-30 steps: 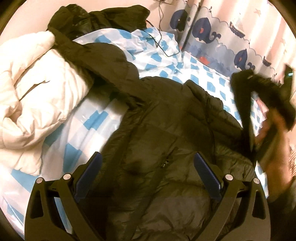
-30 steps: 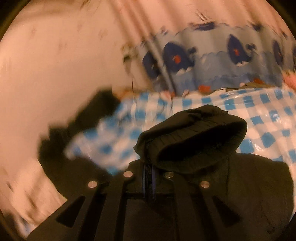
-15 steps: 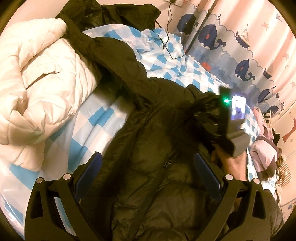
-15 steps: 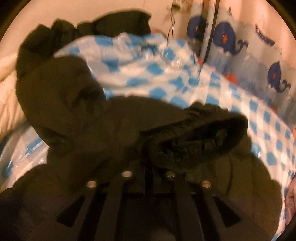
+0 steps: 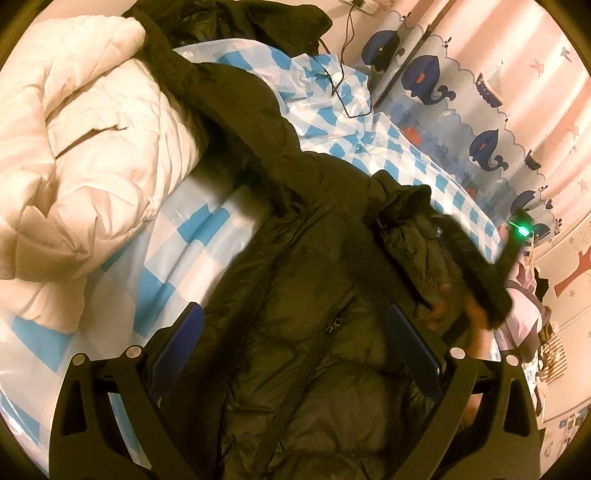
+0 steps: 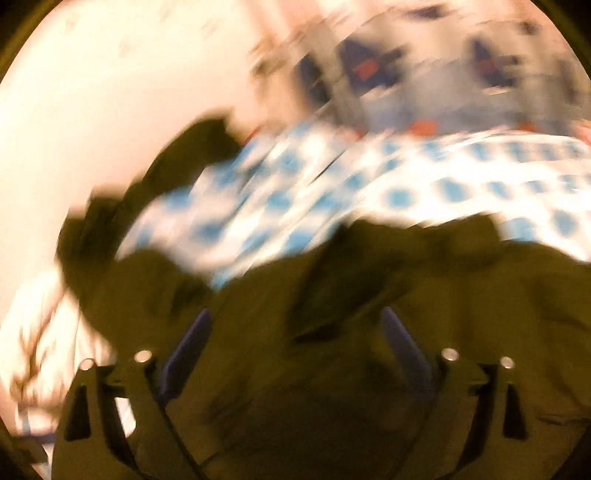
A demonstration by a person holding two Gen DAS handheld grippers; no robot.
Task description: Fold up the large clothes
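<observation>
A dark puffer jacket (image 5: 314,295) lies spread on the bed's blue-and-white checked sheet (image 5: 192,236). One sleeve (image 5: 413,236) is folded in over its body on the right. My left gripper (image 5: 295,332) hovers open above the jacket's zipper with nothing between its blue pads (image 5: 184,332). In the blurred right wrist view my right gripper (image 6: 295,339) is opening wide over the jacket (image 6: 332,369), and its pads (image 6: 188,343) press on nothing. A person's hand (image 5: 469,314) carries it, blurred, at the jacket's right side.
A white quilted coat (image 5: 74,147) is bundled at the left. Another dark garment (image 5: 240,22) lies at the far end beside a black cable (image 5: 343,74). A whale-print curtain (image 5: 461,110) lines the far side, and more clothes (image 5: 524,306) pile at the right.
My right gripper came down with the sleeve cuff, then let it go and opened. The sleeve now rests on the jacket's body. My left gripper has hardly moved.
</observation>
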